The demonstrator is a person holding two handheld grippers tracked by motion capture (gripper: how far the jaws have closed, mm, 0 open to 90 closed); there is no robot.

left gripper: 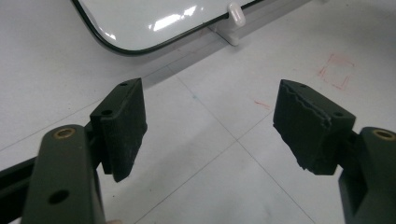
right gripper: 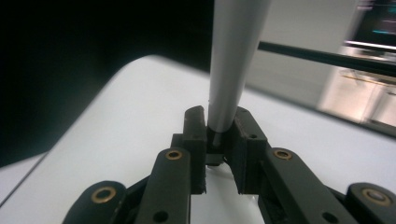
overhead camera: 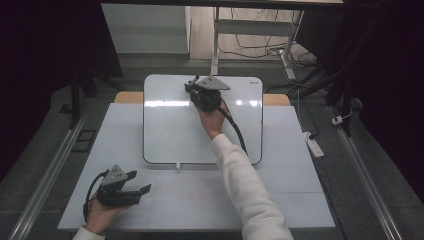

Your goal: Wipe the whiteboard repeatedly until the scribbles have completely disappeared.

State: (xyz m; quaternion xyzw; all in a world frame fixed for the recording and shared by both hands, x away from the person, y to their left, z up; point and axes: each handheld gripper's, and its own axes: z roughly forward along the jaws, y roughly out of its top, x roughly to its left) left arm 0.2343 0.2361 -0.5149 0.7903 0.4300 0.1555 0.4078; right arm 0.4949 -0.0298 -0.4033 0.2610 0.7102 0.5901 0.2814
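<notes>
The right tool (overhead camera: 194, 86) clamps a slim grey marker (right gripper: 231, 70) above the whiteboard (overhead camera: 170, 130) on the desk (overhead camera: 280, 190). The left tool (overhead camera: 137, 182) rests wide open near the desk's front edge.

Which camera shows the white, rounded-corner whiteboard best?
The high view: the whole dark-rimmed whiteboard lies flat on the pale table, its full outline visible. The left gripper view catches just one near corner and edge. The right gripper view sees a blurred stretch of its surface.
</notes>
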